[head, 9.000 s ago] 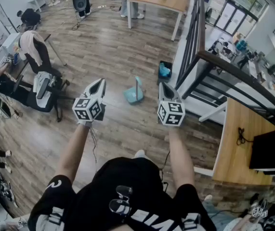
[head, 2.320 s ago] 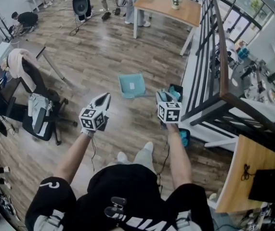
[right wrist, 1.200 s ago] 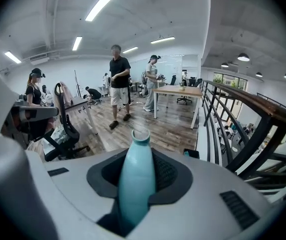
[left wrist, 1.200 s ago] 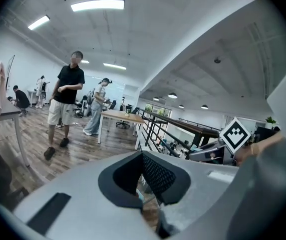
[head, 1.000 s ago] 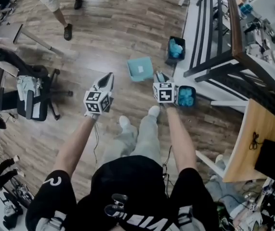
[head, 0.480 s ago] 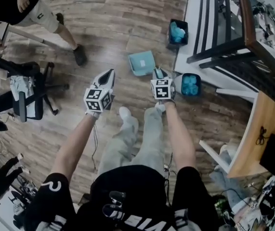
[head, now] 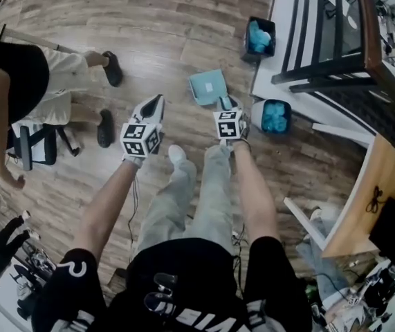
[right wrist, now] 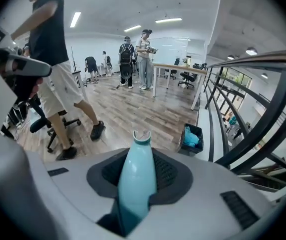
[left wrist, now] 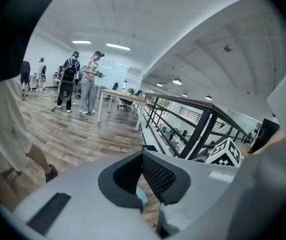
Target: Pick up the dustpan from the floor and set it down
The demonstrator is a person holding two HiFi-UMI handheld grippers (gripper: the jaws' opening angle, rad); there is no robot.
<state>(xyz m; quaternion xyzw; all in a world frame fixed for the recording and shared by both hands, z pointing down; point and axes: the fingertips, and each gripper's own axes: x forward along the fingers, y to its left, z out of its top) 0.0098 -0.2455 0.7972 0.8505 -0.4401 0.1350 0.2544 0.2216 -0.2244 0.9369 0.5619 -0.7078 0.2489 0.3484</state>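
Note:
The teal dustpan [head: 207, 87] hangs by its long handle [right wrist: 137, 179] just above the wooden floor, ahead of the person's feet. My right gripper [head: 226, 106] is shut on that handle; in the right gripper view the handle runs up between the dark pads and ends in a notched tip [right wrist: 141, 135]. My left gripper [head: 152, 107] is off to the left of the pan, apart from it. Its jaws meet at the tips [left wrist: 143, 156] with nothing between them. A sliver of teal shows through the gap below them.
Two black bins with teal contents stand by the dark stair railing [head: 335, 61]: one far [head: 260, 37], one close right of the pan [head: 274, 116]. A person [head: 17, 88] stands at the left near an office chair [head: 34, 147]. A wooden desk [head: 363, 199] lies right.
Both grippers have sunk toward the floor, and the dustpan has come down with the right one. A person has walked in from the upper left and now stands closer.

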